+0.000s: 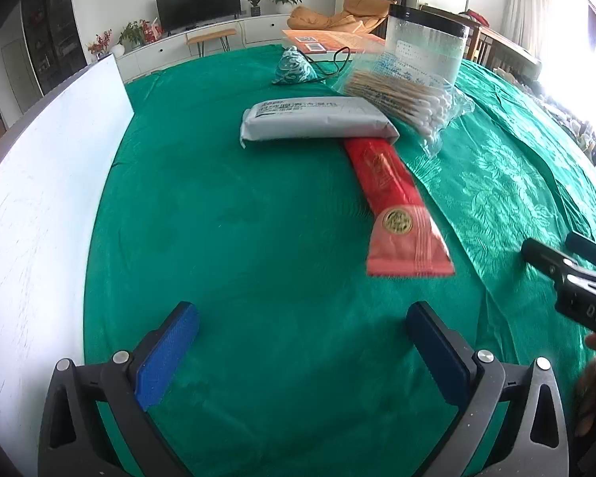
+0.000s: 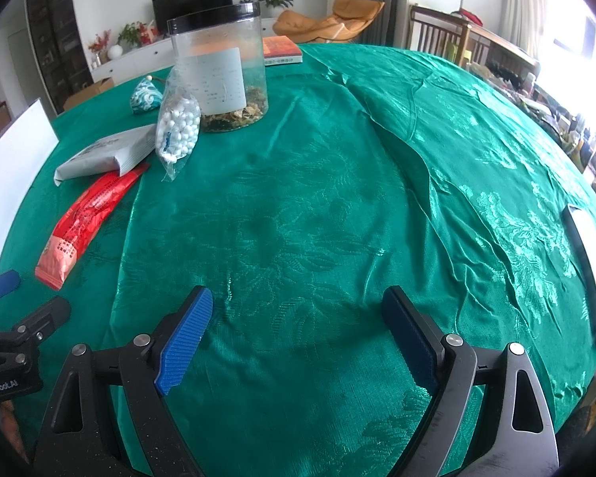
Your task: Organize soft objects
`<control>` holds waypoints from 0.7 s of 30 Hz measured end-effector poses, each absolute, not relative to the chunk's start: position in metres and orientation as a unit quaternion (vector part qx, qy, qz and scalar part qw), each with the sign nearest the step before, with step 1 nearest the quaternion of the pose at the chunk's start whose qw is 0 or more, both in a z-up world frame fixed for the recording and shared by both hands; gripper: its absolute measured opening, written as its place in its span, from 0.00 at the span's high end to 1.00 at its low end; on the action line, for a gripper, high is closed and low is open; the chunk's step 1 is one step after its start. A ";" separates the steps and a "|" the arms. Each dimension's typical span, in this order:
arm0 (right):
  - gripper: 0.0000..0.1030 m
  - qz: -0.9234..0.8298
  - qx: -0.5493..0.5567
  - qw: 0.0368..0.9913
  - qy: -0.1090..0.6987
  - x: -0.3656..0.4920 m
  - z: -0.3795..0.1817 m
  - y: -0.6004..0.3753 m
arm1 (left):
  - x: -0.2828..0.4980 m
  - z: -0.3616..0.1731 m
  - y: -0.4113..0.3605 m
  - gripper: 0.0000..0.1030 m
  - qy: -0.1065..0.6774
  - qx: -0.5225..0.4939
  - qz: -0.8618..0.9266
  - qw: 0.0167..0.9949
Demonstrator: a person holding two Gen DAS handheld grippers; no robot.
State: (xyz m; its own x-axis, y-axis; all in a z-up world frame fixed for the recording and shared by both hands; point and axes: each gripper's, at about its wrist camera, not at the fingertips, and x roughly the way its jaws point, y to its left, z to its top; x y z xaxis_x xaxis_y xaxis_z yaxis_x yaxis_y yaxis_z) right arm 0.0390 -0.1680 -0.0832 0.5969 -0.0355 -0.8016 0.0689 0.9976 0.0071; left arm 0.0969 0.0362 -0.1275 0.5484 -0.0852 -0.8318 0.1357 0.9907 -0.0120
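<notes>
I see a green floral-patterned tablecloth (image 1: 258, 238), red packet (image 1: 393, 194) with gold seal, grey packet (image 1: 314, 117), teal swirl-patterned pouch (image 1: 292, 66), blue pads (image 2: 186, 342).

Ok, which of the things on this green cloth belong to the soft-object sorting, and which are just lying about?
Job items:
red packet
grey soft pack
bag of cotton swabs
teal patterned pouch

Lying about:
clear plastic jar
orange book
white board
black cable

Both grippers, left gripper and right gripper, hold nothing.

Red packet (image 1: 393, 194) flat, far end under grey packet (image 1: 318, 119).
</notes>
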 end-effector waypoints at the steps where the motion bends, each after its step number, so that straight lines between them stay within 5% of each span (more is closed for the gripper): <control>1: 0.13 -0.030 0.018 0.893 0.448 0.039 -0.083 -0.168 | 0.093 -0.128 0.038 0.00 0.465 0.026 -0.064 0.883; 13: 0.12 0.081 0.123 0.873 0.465 0.074 -0.055 -0.146 | 0.092 -0.128 0.039 0.00 0.459 0.023 -0.062 0.886; 18: 0.17 0.181 0.045 0.842 0.506 0.116 -0.058 -0.067 | 0.092 -0.128 0.039 0.00 0.459 0.023 -0.062 0.886; 21: 0.46 0.178 0.005 0.831 0.528 0.127 -0.067 -0.050 | 0.092 -0.128 0.039 0.00 0.459 0.023 -0.062 0.886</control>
State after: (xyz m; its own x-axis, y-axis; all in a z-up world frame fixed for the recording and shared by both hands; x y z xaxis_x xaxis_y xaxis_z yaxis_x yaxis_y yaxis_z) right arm 0.1272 -0.0495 -0.0672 0.3796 0.3018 -0.8745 -0.2909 0.9363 0.1968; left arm 0.0921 0.0385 -0.1278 0.5703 -0.0880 -0.8167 0.1300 0.9914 -0.0160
